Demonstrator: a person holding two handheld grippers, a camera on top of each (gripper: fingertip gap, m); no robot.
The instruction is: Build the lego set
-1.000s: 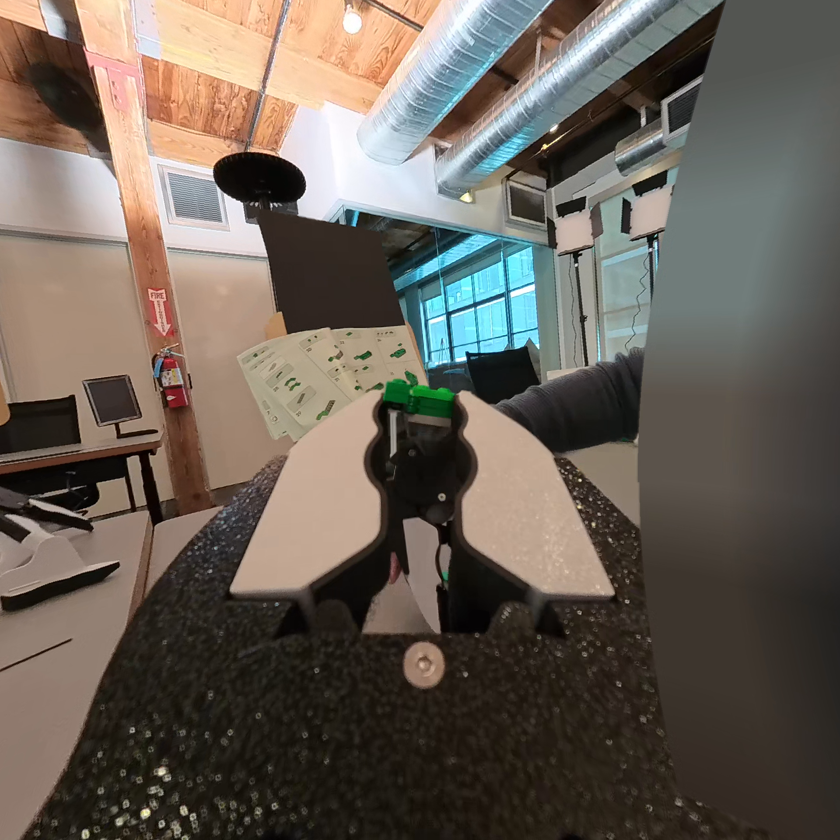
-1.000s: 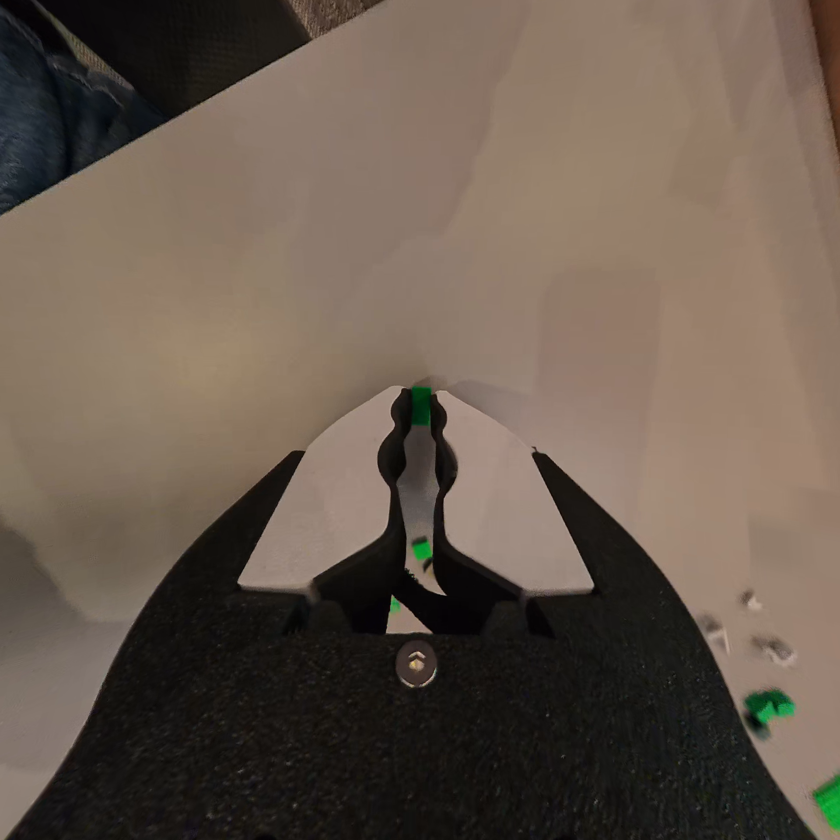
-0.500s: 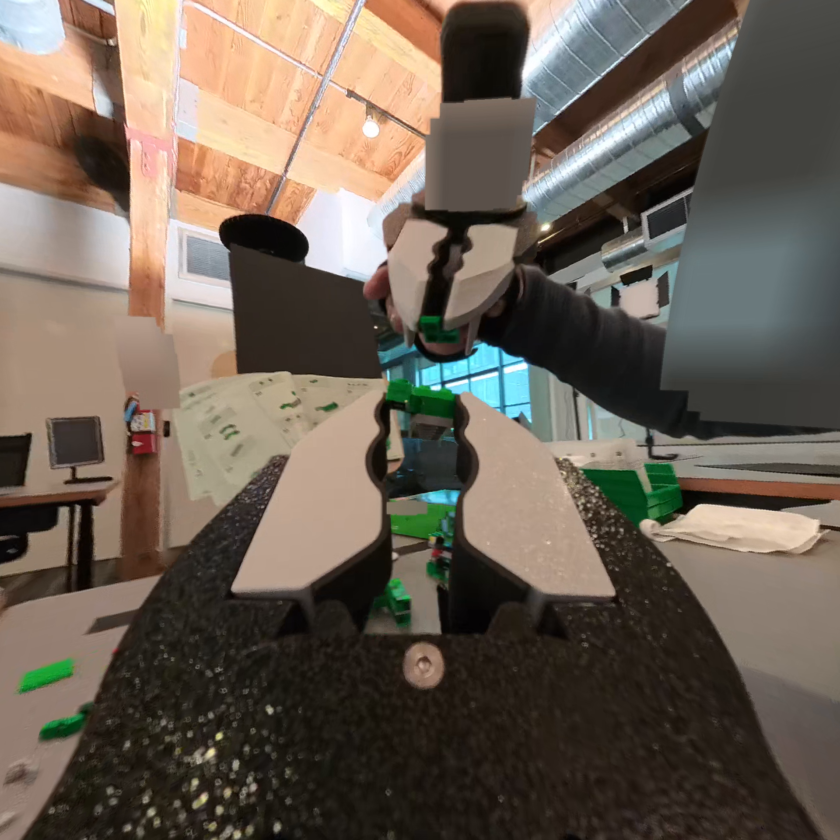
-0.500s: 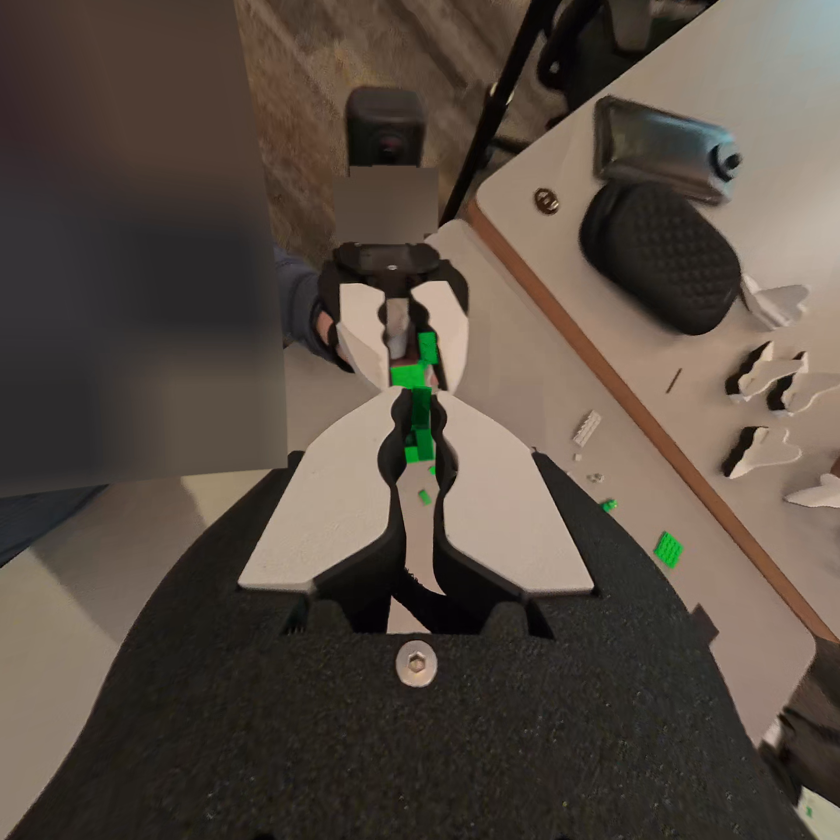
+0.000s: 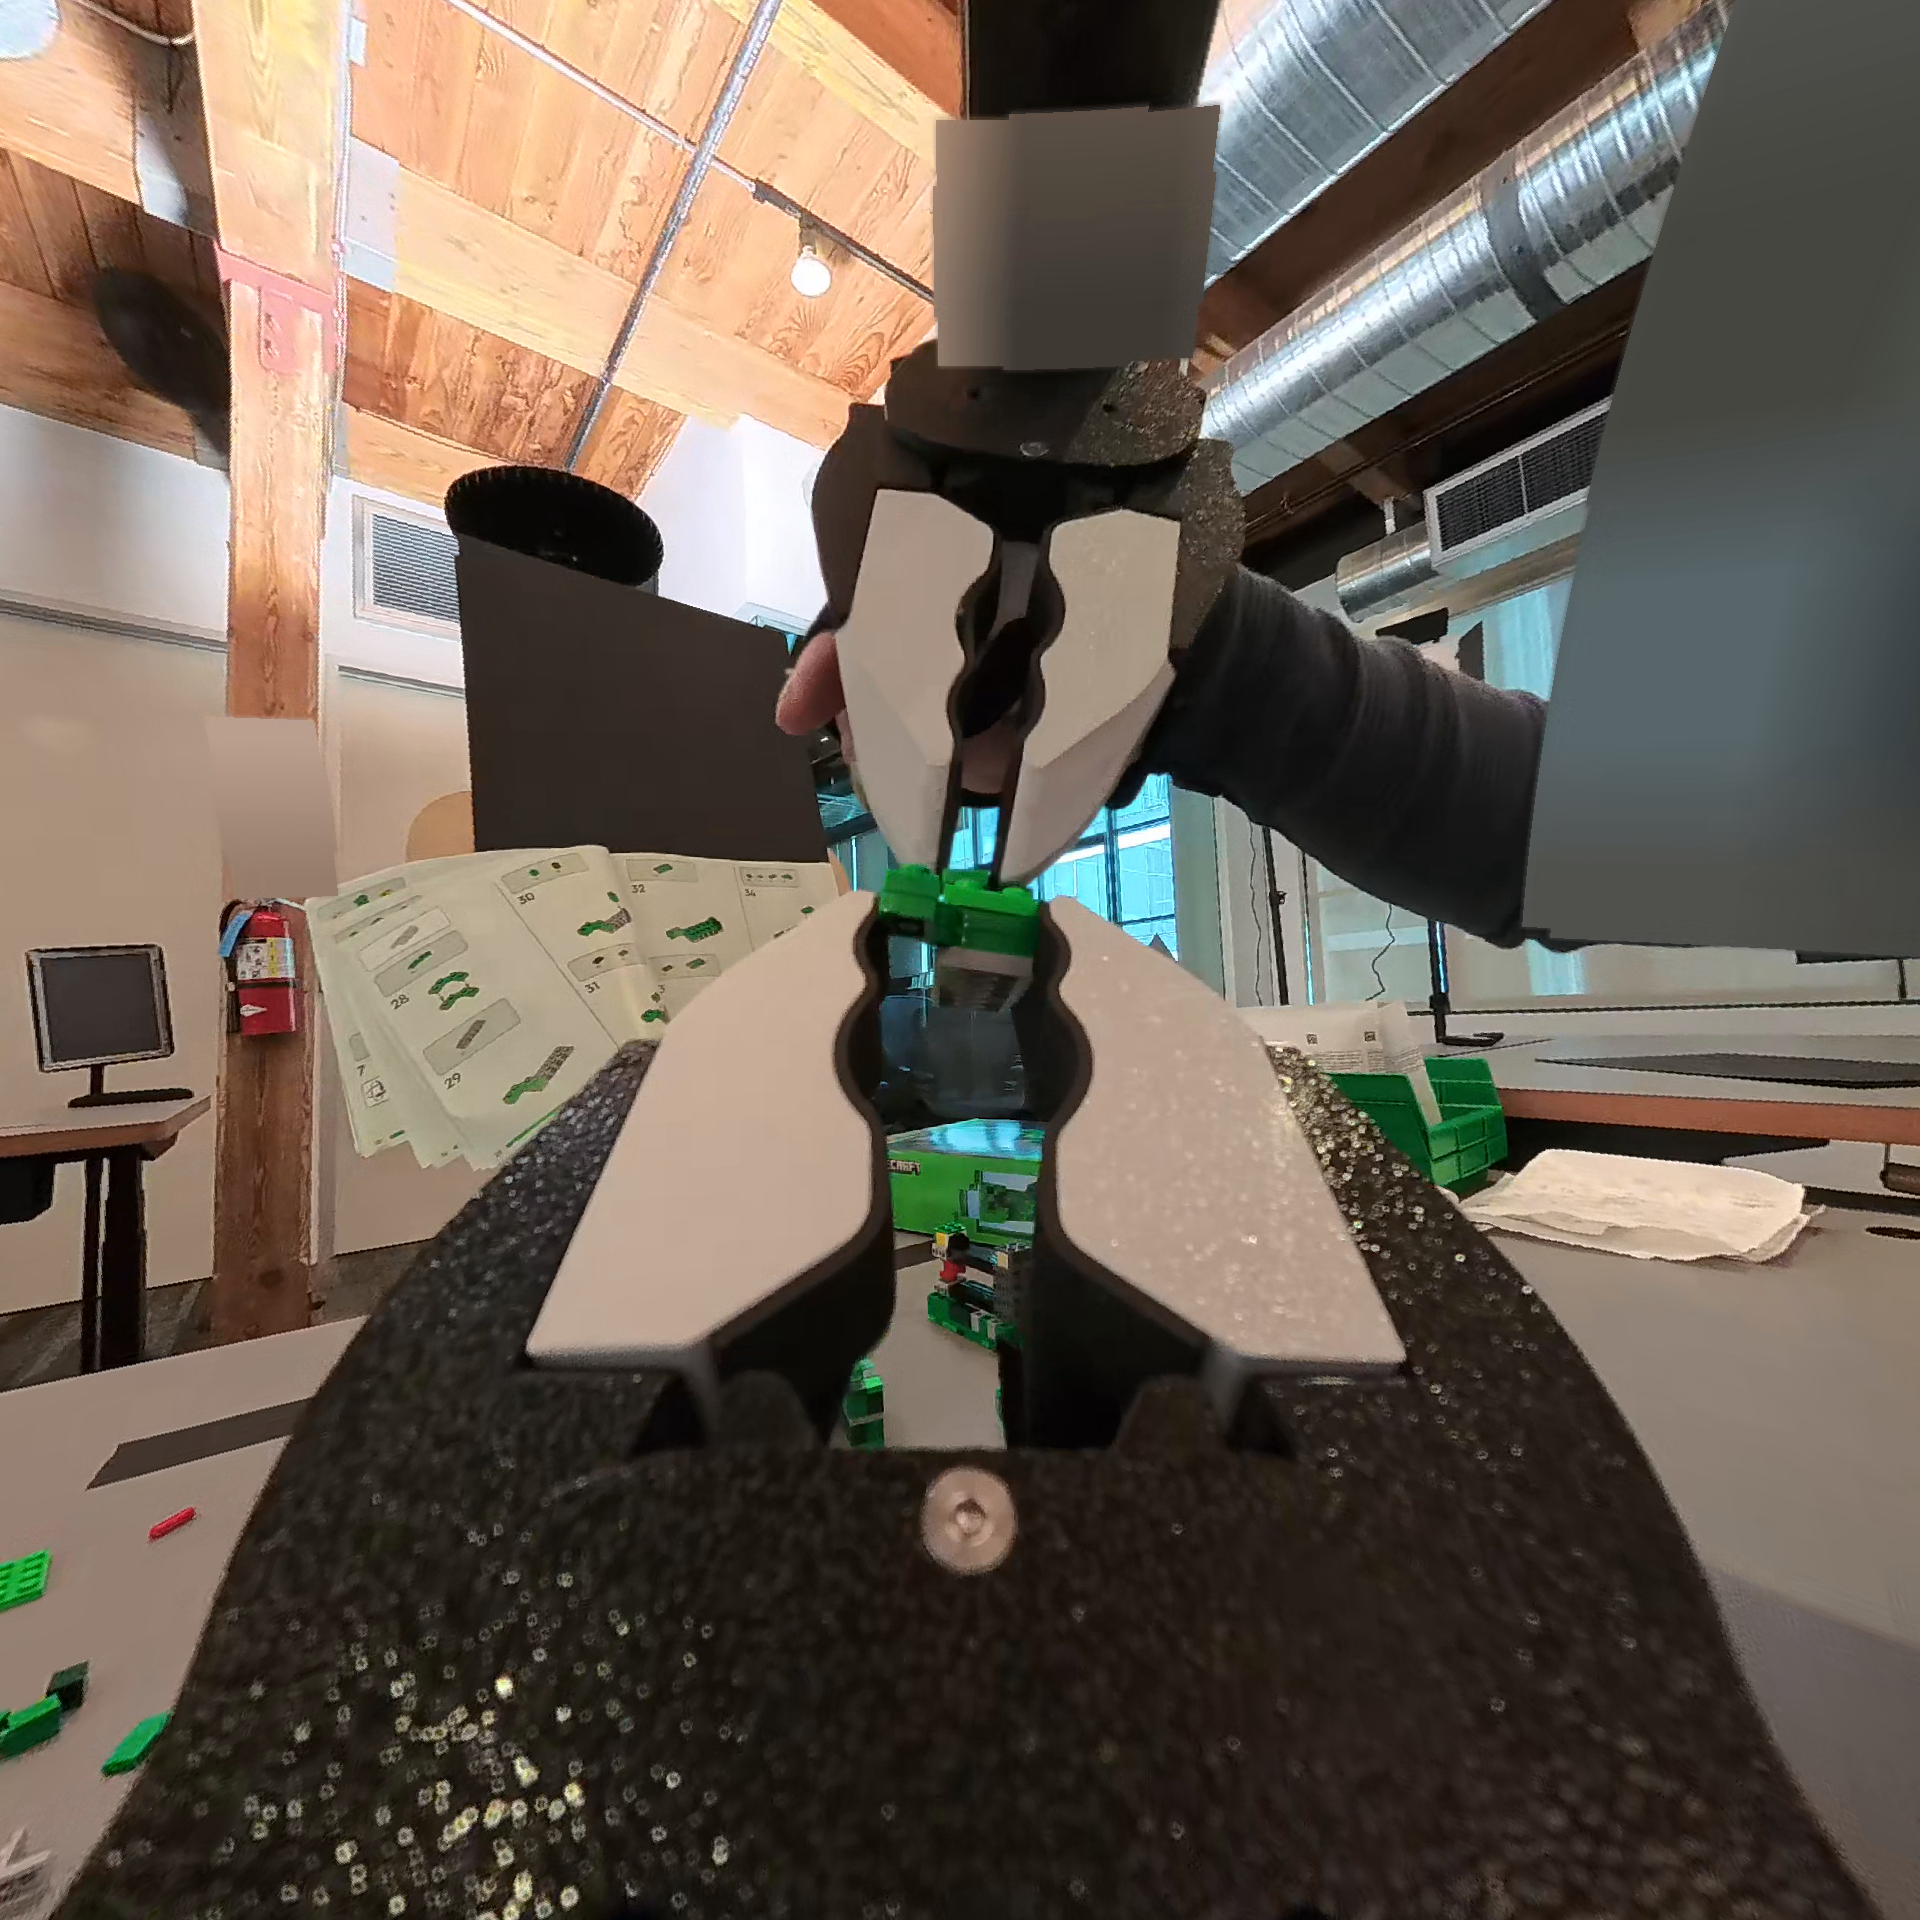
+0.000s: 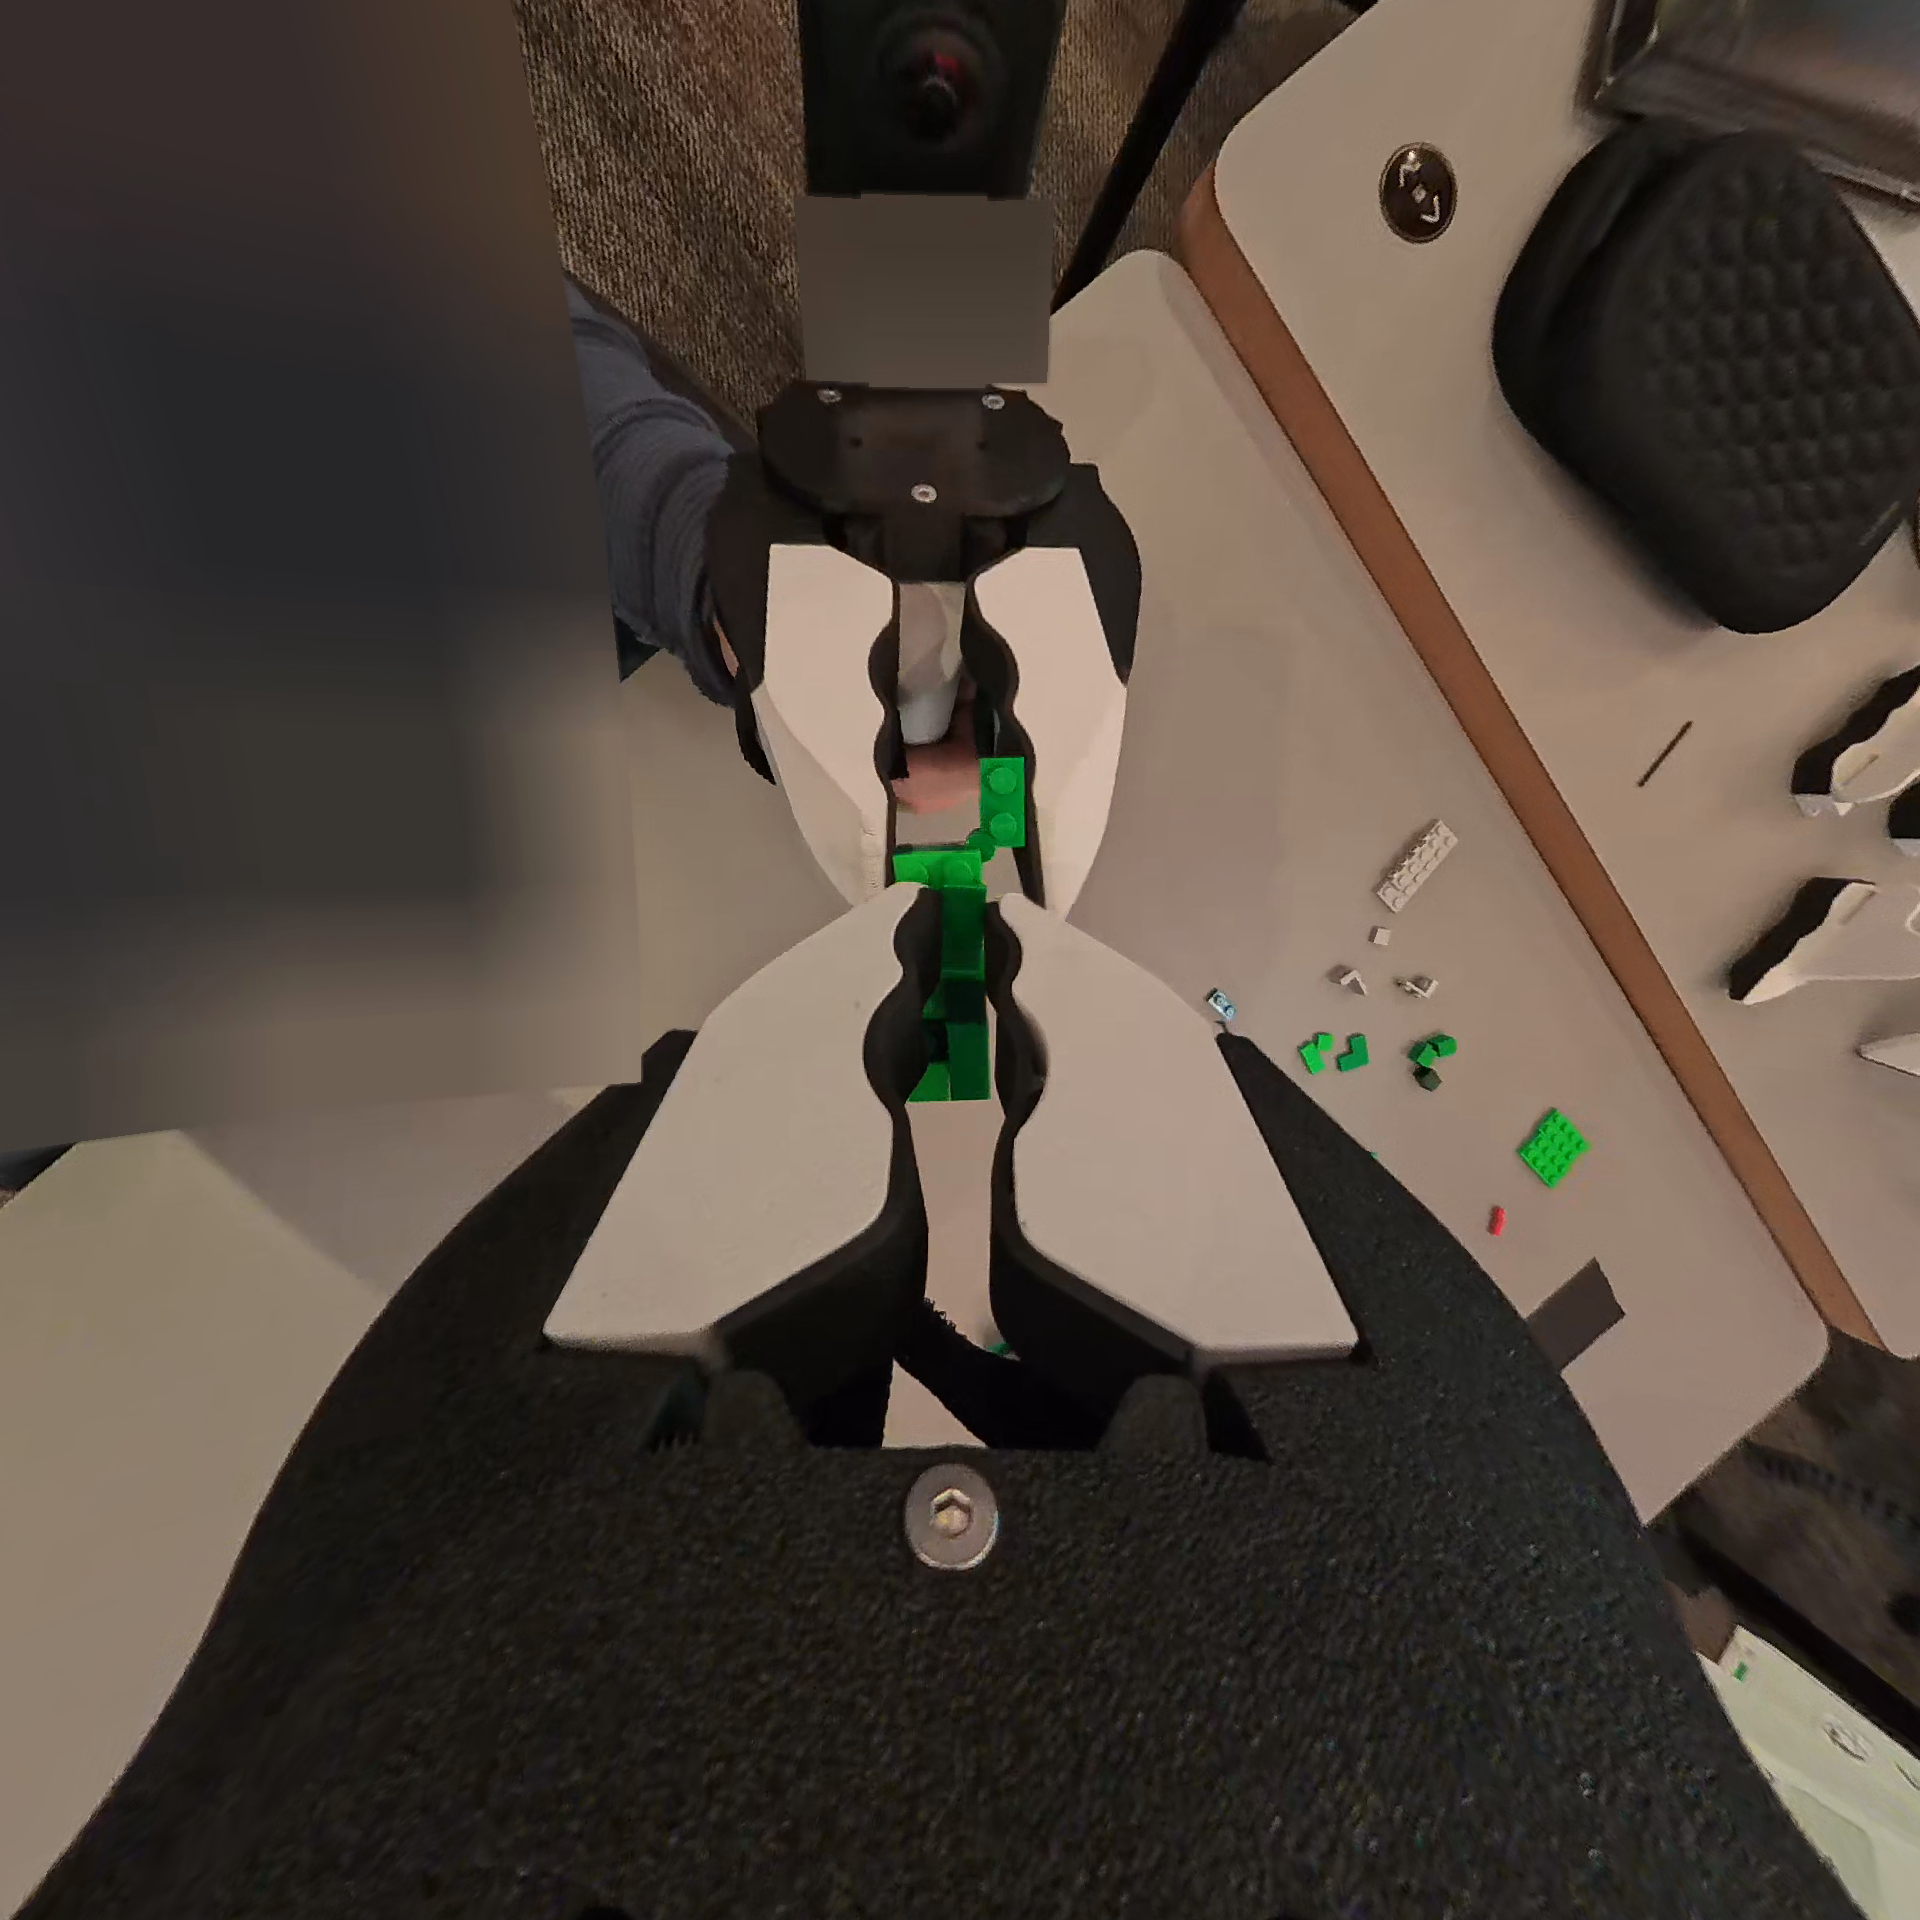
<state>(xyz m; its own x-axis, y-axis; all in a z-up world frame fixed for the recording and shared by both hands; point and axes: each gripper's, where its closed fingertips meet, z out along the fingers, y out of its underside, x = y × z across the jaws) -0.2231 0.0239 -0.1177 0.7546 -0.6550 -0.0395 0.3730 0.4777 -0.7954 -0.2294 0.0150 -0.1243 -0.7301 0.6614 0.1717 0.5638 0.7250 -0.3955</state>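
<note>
Two grippers meet tip to tip over the white table [image 6: 1299,727]: the left gripper [image 5: 958,920] is pinched on a green lego assembly [image 5: 956,914], and the right gripper [image 6: 948,906], fingers narrow, grips a small green brick [image 6: 961,935] touching it. Loose green pieces [image 6: 1553,1146] sit near the table's edge.

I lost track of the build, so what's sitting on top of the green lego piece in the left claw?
The right claw is pressing down onto the green assembly held by the left claw. Its fingertips hide the contact spot and whatever brick it carries.
</note>
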